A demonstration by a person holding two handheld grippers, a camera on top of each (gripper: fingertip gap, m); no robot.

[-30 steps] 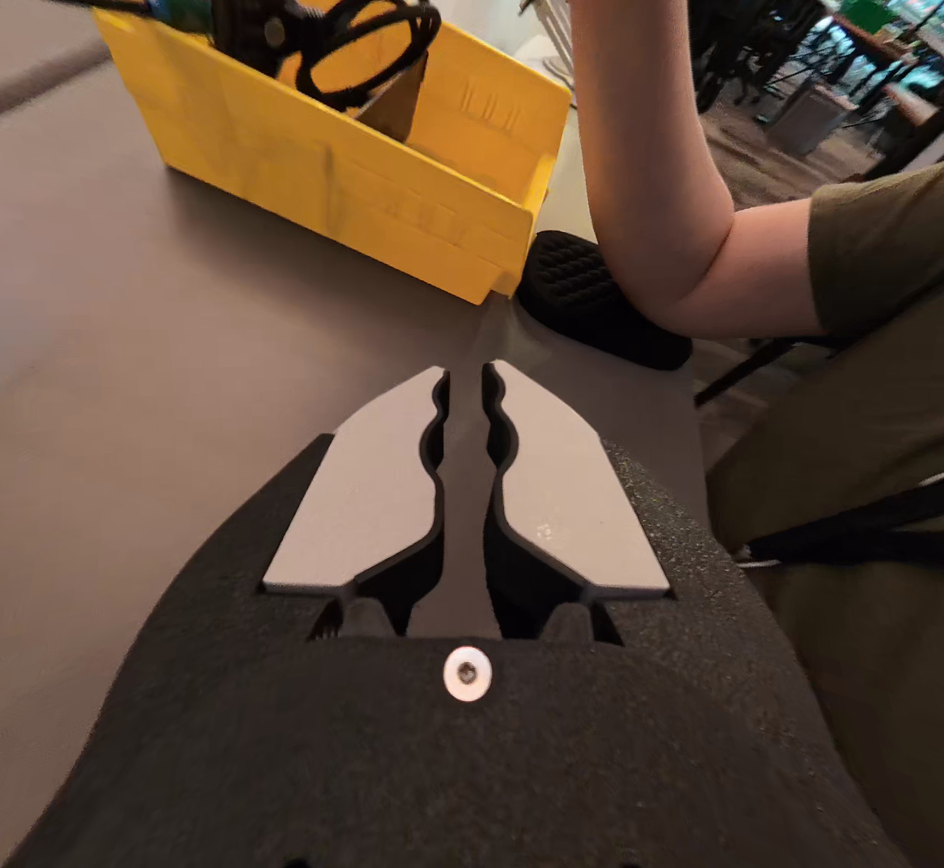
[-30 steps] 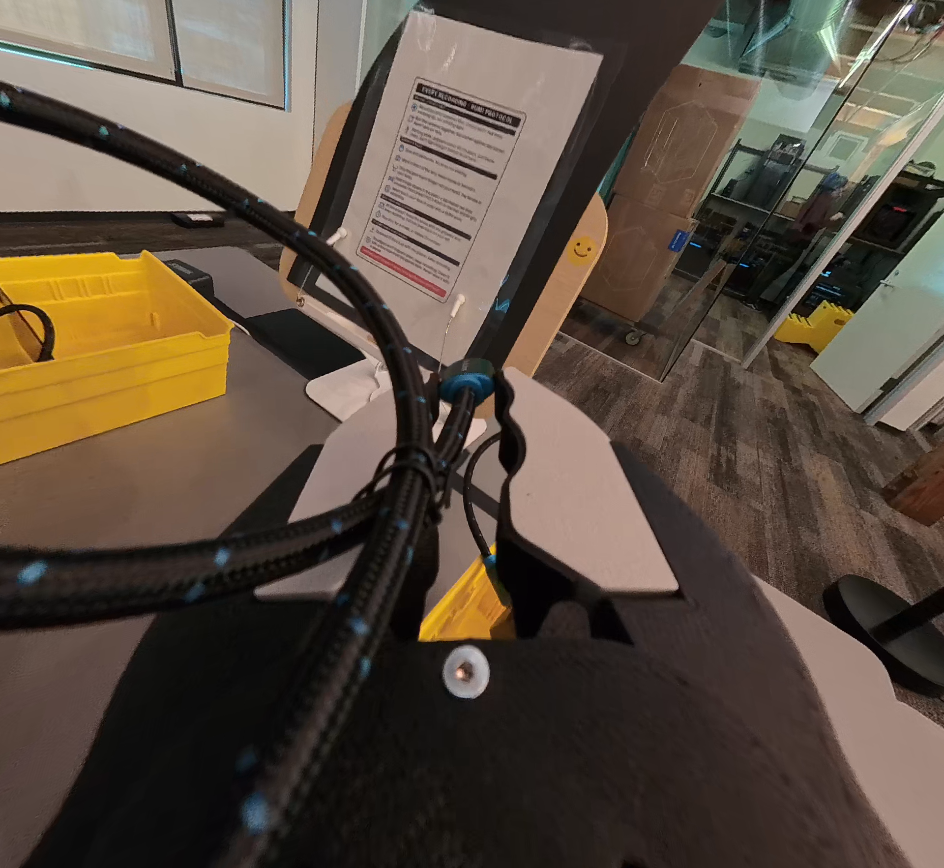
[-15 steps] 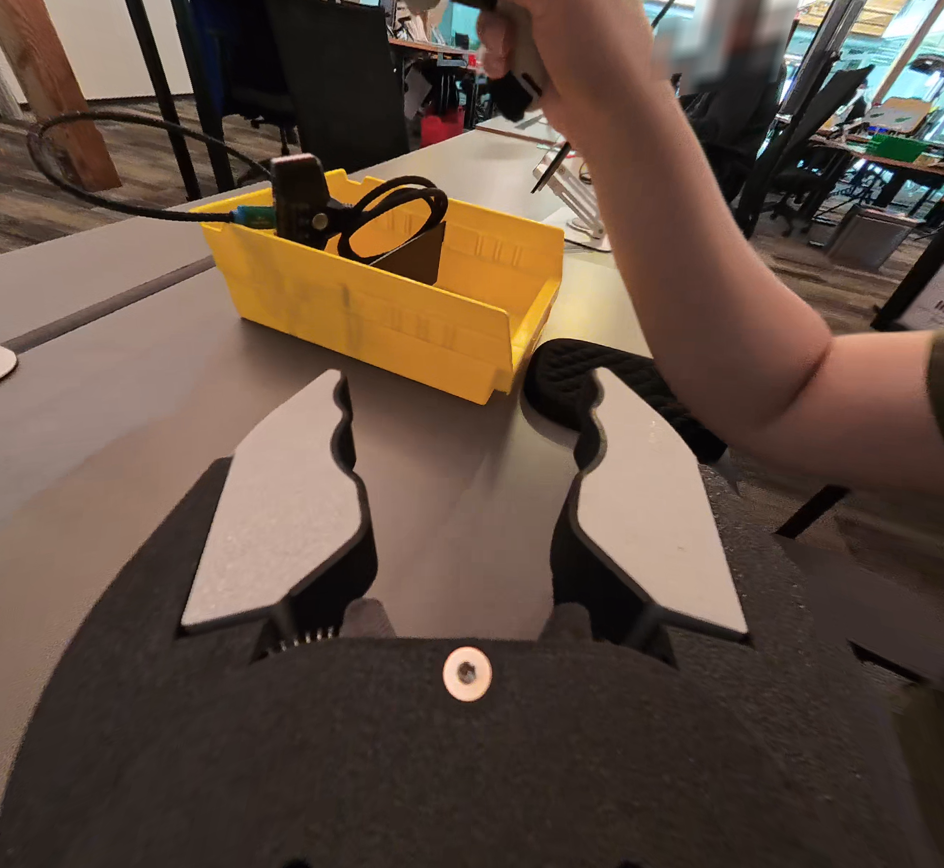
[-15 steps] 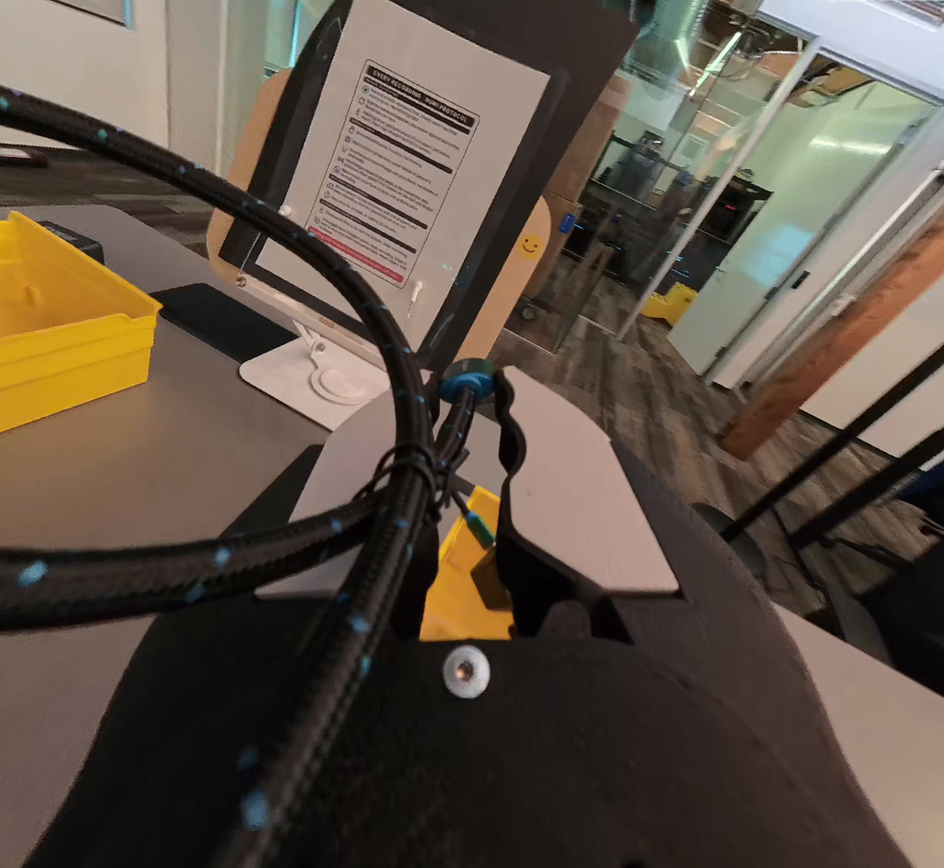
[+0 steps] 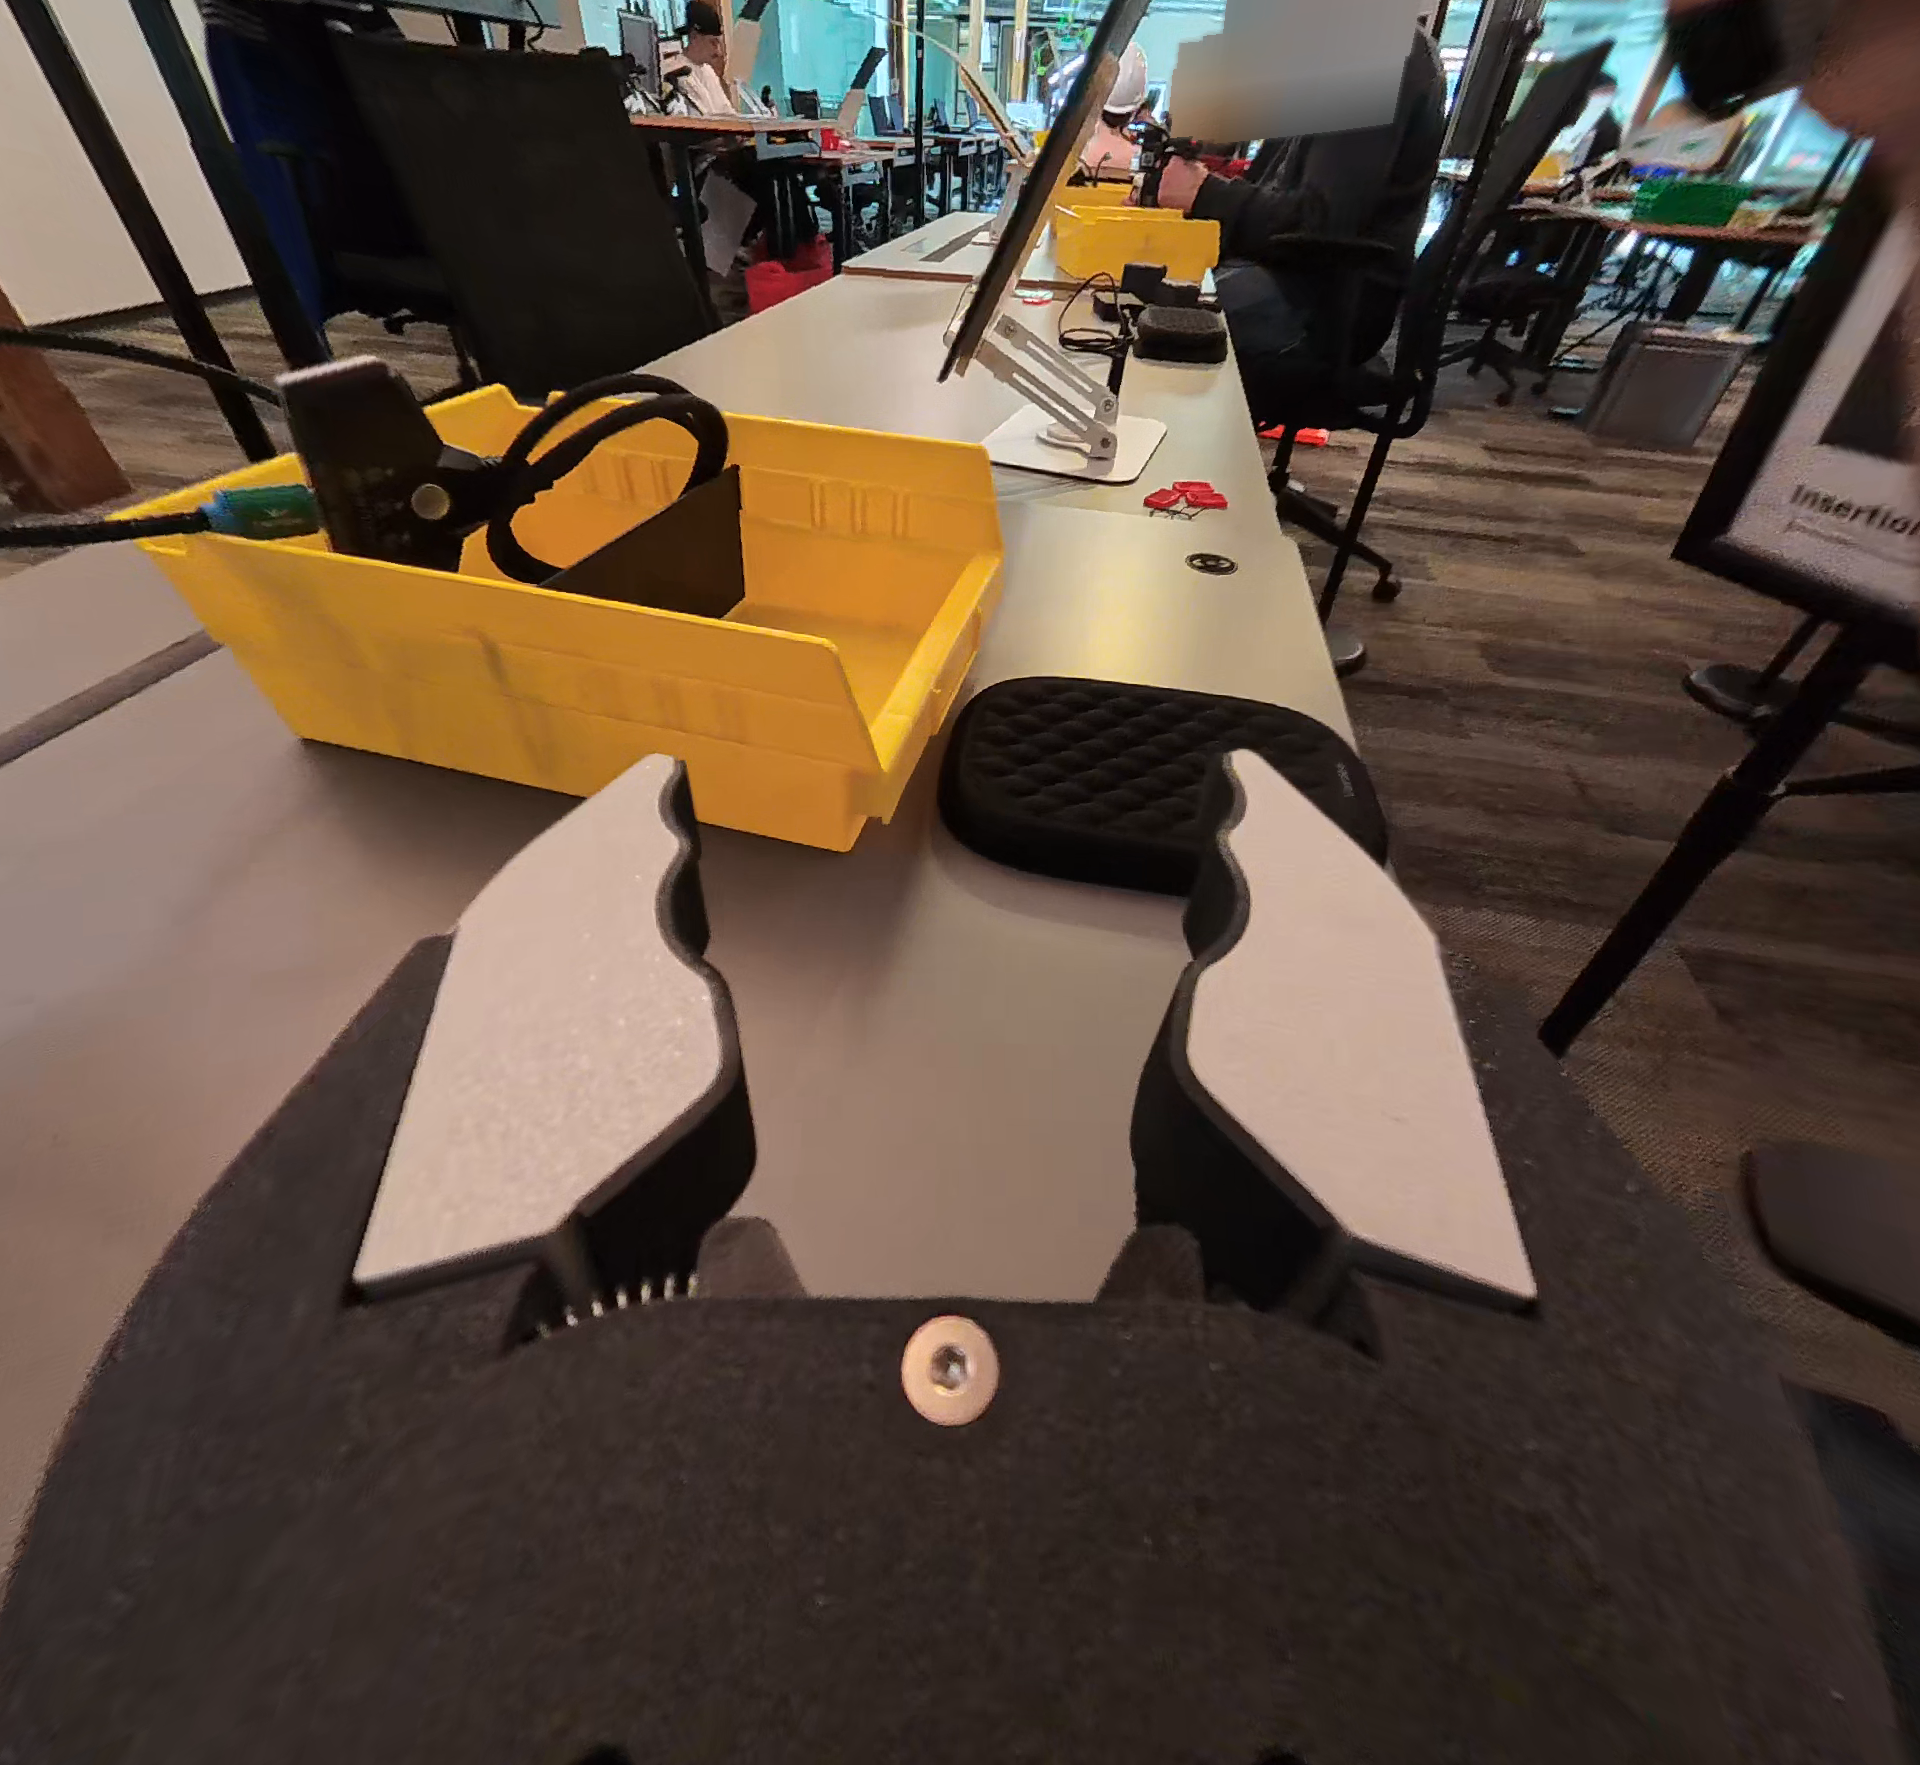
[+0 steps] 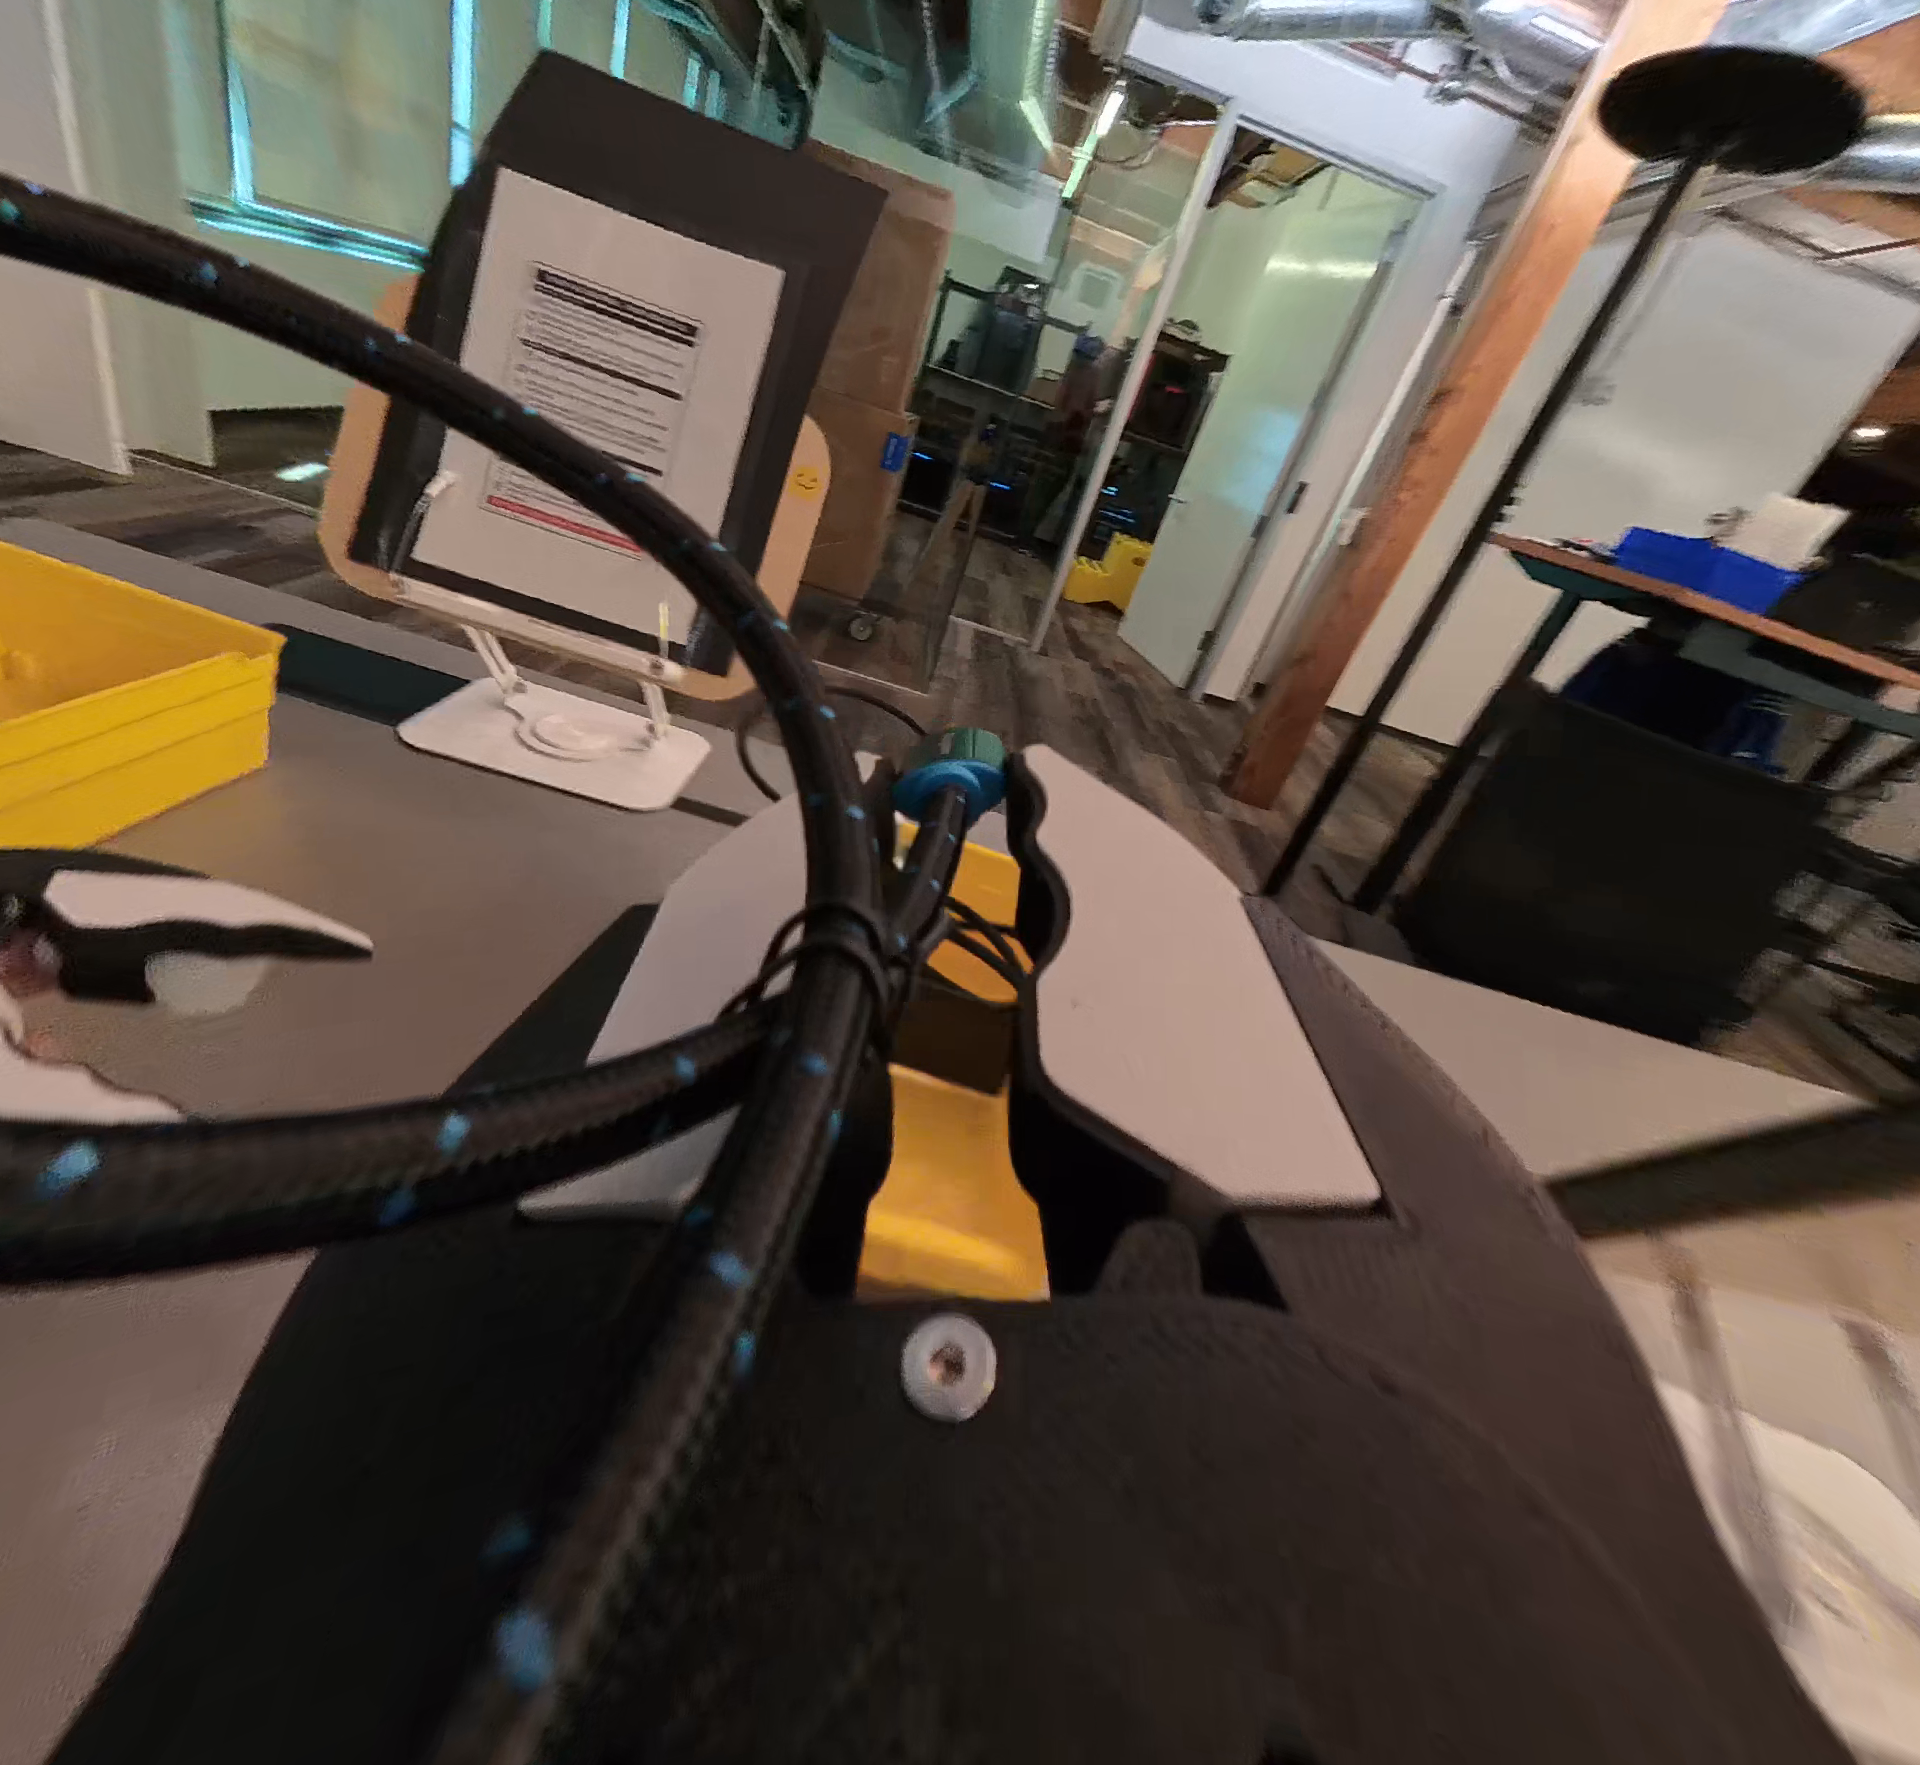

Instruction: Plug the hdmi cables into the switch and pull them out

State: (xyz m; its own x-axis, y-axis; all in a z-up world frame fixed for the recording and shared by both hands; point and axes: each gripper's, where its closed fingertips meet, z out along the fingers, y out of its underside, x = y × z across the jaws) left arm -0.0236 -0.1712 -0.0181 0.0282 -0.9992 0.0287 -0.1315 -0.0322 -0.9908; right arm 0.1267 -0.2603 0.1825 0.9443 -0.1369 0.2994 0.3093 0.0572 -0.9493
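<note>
In the left wrist view a black switch (image 5: 358, 458) stands in a yellow bin (image 5: 582, 645), with a teal HDMI plug (image 5: 260, 510) in its left side and a coiled black cable (image 5: 603, 468) beside it. My left gripper (image 5: 951, 770) is open and empty, low over the grey table short of the bin. My right gripper (image 6: 956, 780) is shut on a black braided HDMI cable (image 6: 623, 489), just behind its blue-collared plug (image 6: 940, 770). The cable loops up and back over the gripper. A yellow bin (image 6: 956, 1175) shows between the right fingers, below. The left gripper (image 6: 197, 926) shows at the left edge.
A black quilted pad (image 5: 1122, 770) lies right of the bin, near the table's right edge. A tilted monitor on a stand (image 5: 1049, 188) is farther along. A document stand (image 6: 613, 406) and another yellow bin (image 6: 104, 676) are ahead of the right gripper. People sit at desks behind. Spacing between my two grippers at the tips: around 25 cm. The left tips stand about 25 cm off the black switch (image 5: 358, 458).
My left gripper has gone from nearly shut to wide open and tilted up. The right gripper has swung right with the cable, and its arm has left the left wrist view.
</note>
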